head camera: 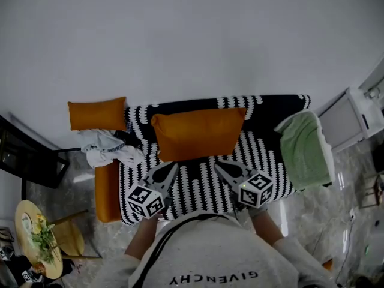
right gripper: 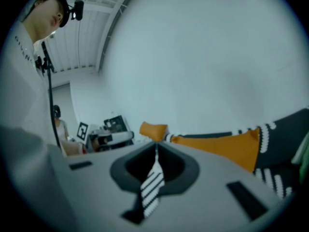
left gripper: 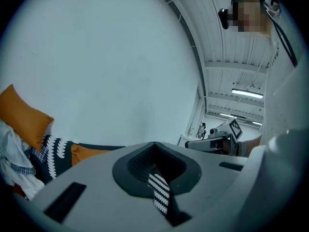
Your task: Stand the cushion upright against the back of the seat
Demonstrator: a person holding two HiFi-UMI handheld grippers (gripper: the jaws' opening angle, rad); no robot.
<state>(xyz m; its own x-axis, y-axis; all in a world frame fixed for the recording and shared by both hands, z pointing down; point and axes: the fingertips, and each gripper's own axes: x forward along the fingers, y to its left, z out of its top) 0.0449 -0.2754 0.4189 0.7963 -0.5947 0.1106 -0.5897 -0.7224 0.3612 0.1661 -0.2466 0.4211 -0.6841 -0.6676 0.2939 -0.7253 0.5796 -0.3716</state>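
My left gripper [head camera: 174,166] is clamped shut on a strip of striped cloth [left gripper: 159,192], and my right gripper [head camera: 217,164] pinches the same cloth. Both tips sit at the lower edge of the cushion [head camera: 198,134]. It lies mid-seat on the sofa [head camera: 270,144], its top edge at the back.

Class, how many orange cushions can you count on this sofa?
2. A large cushion sits at the middle of the striped cover; a smaller cushion is at the left end, beside crumpled clothes. Others could be hidden.
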